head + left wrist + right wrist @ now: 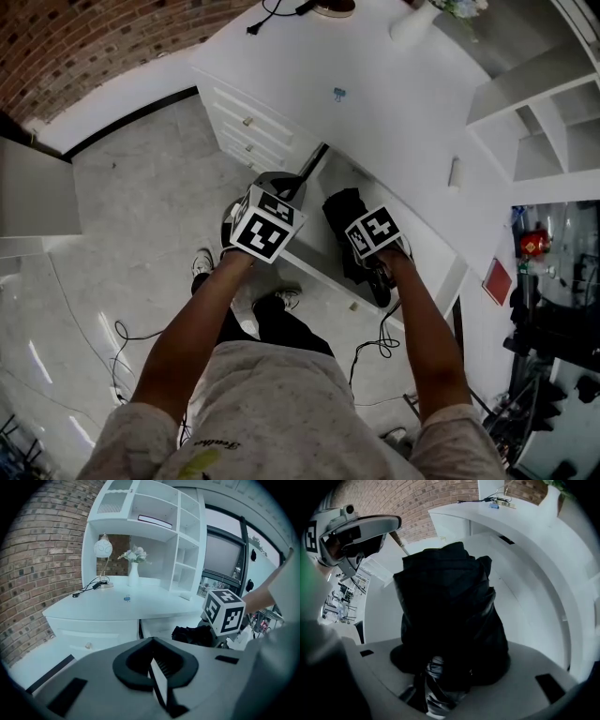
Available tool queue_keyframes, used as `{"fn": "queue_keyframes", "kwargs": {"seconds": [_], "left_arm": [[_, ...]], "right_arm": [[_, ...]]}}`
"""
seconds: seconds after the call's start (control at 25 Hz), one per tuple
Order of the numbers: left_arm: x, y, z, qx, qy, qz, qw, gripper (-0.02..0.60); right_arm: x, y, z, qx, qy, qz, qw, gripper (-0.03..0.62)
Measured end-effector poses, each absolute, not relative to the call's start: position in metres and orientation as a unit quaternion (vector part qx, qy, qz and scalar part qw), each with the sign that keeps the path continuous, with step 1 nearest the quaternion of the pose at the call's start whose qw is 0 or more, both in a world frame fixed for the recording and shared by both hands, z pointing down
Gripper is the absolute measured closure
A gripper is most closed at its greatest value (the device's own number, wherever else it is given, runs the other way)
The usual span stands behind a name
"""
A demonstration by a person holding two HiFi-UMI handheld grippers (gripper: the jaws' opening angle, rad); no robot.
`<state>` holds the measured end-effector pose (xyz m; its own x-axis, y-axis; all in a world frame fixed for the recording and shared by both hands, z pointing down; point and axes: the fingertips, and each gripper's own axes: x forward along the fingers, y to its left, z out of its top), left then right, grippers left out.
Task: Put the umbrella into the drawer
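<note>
The folded black umbrella [345,217] lies over the open white drawer [317,251] under the desk top. My right gripper [380,267] is shut on its near end. In the right gripper view the umbrella [450,602] fills the middle, its fabric bunched between the jaws of the right gripper [440,686], with the drawer floor [525,606] beneath and to the right. My left gripper [267,223] hovers at the drawer's left side, apart from the umbrella. Its jaws [159,677] are shut on nothing. From there I see the right gripper [224,613] and the umbrella [190,634].
The white desk [375,84] carries a lamp [103,550], a vase of flowers [133,573] and a small blue clip [127,598]. Closed drawers [248,127] sit left of the open one. Shelves [154,522] rise above. Cables [375,347] lie on the floor by the person's feet.
</note>
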<state>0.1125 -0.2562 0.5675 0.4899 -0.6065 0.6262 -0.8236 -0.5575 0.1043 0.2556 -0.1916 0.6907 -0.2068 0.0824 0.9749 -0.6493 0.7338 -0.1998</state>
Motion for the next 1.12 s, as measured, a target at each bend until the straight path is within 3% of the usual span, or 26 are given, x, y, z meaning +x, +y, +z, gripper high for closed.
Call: {"fn": "queue_keyframes", "kwargs": {"seconds": [1.12], "left_arm": [[0.109, -0.251, 0.585, 0.83, -0.426, 0.292, 0.211, 0.584]], "right_arm": [[0.255, -0.198, 0.726, 0.211, -0.697, 0.338, 0.596, 0.341]]}}
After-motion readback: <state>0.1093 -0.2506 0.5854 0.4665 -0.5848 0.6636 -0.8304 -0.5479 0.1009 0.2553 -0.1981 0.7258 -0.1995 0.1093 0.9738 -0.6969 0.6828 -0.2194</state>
